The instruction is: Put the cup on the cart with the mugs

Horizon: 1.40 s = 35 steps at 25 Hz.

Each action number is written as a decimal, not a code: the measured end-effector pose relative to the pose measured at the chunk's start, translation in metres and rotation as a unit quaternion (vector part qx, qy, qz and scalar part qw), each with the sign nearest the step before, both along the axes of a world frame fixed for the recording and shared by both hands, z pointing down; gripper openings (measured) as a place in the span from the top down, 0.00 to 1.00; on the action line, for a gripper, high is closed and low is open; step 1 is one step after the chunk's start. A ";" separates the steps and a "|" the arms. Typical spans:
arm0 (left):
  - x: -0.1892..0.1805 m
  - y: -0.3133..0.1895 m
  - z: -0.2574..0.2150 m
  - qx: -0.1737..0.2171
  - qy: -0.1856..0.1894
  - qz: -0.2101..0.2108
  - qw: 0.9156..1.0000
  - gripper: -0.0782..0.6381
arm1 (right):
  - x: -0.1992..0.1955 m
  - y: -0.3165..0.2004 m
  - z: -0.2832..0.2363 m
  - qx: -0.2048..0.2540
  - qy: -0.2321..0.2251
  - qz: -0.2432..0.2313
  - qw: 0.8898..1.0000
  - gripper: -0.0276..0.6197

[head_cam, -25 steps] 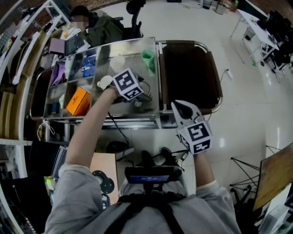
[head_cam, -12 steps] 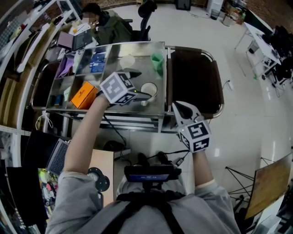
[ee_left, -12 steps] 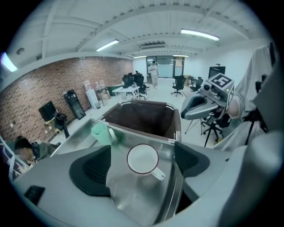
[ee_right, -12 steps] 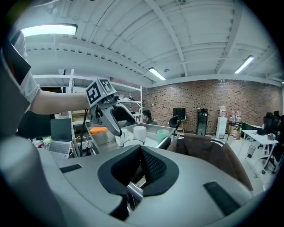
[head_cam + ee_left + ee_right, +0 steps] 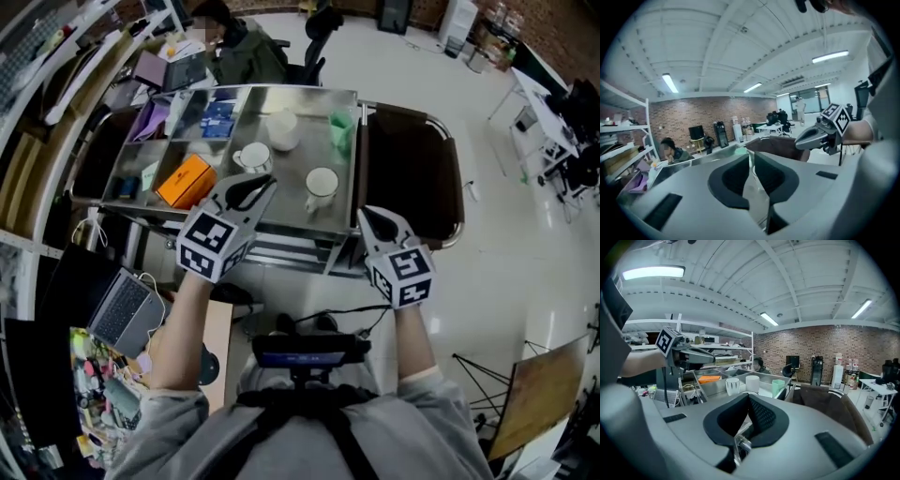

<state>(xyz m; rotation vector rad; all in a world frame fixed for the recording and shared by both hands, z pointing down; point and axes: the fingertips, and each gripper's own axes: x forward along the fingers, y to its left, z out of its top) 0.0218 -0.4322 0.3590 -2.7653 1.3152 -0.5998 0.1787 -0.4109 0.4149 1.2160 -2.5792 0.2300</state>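
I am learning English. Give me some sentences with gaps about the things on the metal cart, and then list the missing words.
1. The flat box on the cart is ____ in colour.
2. The cup nearest the cart's right edge is ____.
3. The mug just in front of that cup is ____.
4. In all, ____ cups and mugs stand on the cart.

Missing words: orange; green; white; four.

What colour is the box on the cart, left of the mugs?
Orange. The box shows best in the head view.
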 end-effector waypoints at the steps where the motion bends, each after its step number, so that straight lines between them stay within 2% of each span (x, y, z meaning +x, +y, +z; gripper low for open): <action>1: -0.009 0.004 -0.003 0.009 0.017 -0.024 1.000 0.86 | -0.002 0.000 0.000 -0.001 -0.004 -0.001 1.000 0.97; 5: -0.045 0.022 -0.004 0.024 0.066 -0.103 0.992 0.89 | -0.010 0.004 0.002 -0.007 -0.016 -0.006 1.000 0.97; 11: -0.093 0.049 0.018 0.020 0.100 -0.205 0.973 0.89 | -0.010 0.010 0.003 -0.014 -0.053 0.002 0.998 0.97; 14: -0.115 0.064 0.029 0.016 0.109 -0.239 0.965 0.89 | -0.008 0.013 0.004 -0.017 -0.071 0.011 0.997 0.97; 22: -0.142 0.090 0.050 0.002 0.106 -0.265 0.959 0.89 | -0.005 0.021 0.012 -0.021 -0.071 0.019 0.997 0.98; 35: -0.149 0.099 0.057 -0.006 0.113 -0.259 0.959 0.89 | -0.016 0.028 0.018 -0.021 -0.052 0.009 0.998 0.98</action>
